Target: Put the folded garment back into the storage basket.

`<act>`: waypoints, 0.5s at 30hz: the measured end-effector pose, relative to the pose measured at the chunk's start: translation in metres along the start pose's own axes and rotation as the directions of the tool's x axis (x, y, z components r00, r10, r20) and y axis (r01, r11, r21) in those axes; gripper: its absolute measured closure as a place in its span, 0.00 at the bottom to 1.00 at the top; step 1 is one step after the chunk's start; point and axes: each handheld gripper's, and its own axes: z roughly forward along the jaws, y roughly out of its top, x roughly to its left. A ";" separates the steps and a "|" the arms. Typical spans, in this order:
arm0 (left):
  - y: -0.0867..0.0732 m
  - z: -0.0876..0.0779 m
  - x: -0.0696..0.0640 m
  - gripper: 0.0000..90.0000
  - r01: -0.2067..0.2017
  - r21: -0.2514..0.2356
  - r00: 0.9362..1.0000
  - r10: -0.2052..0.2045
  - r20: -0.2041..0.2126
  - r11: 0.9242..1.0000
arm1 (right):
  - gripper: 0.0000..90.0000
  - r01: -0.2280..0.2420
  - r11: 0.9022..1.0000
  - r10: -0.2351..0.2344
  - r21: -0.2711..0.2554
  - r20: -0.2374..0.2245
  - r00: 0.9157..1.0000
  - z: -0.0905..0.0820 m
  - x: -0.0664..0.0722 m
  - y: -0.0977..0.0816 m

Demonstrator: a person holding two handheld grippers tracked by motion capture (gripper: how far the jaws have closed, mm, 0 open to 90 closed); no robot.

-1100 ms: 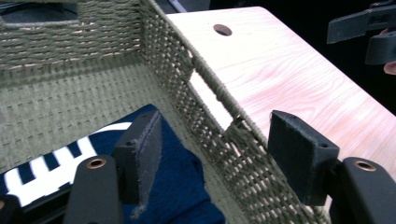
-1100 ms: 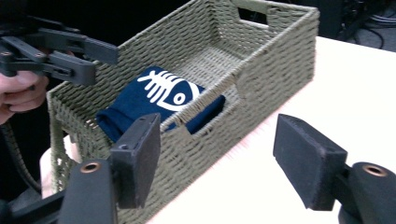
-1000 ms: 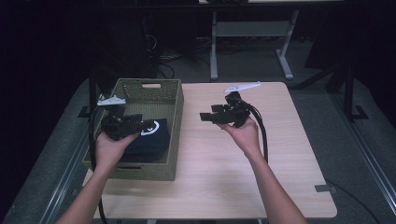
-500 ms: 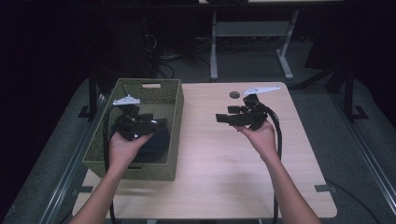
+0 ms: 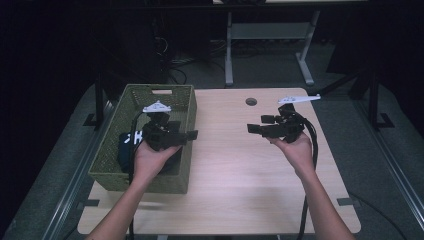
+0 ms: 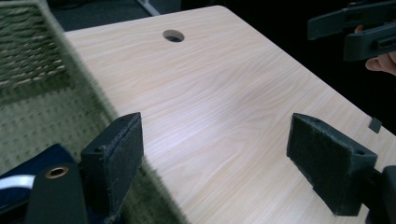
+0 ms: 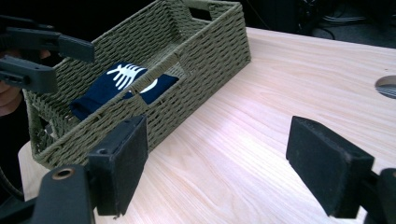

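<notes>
A green woven basket (image 5: 112, 135) stands on the left part of the wooden table (image 5: 235, 175). A dark navy cloth with a white print (image 7: 121, 84) lies inside it, near the person's end (image 5: 125, 150). My left gripper (image 5: 192, 134) hovers over the basket's right wall, pointing right, open and holding nothing (image 6: 215, 135). My right gripper (image 5: 250, 128) is held above the table's right half and points left toward the basket; it is open with nothing between its pads (image 7: 217, 144). In the right gripper view the left gripper (image 7: 42, 51) shows at the far left.
A round cable hole (image 5: 251, 101) sits near the table's far edge. Bare wood lies between the basket (image 7: 205, 51) and my right hand. Dark floor, cables and a grey stand leg (image 5: 305, 60) are beyond the table.
Both grippers have drifted to the right. The left one has gone from above the basket's middle to above its right wall. The navy cloth stays in the basket.
</notes>
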 end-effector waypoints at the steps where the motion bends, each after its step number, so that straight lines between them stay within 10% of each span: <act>1: 0.002 0.001 -0.003 0.21 -0.002 -0.004 1.000 0.002 0.006 1.000 | 0.23 0.002 1.000 -0.002 -0.001 0.002 1.000 -0.002 -0.001 0.000; 15: 0.006 0.025 -0.028 0.19 -0.034 0.003 0.998 0.034 0.045 0.999 | 0.19 -0.018 1.000 0.018 0.007 0.044 0.999 -0.022 -0.012 -0.012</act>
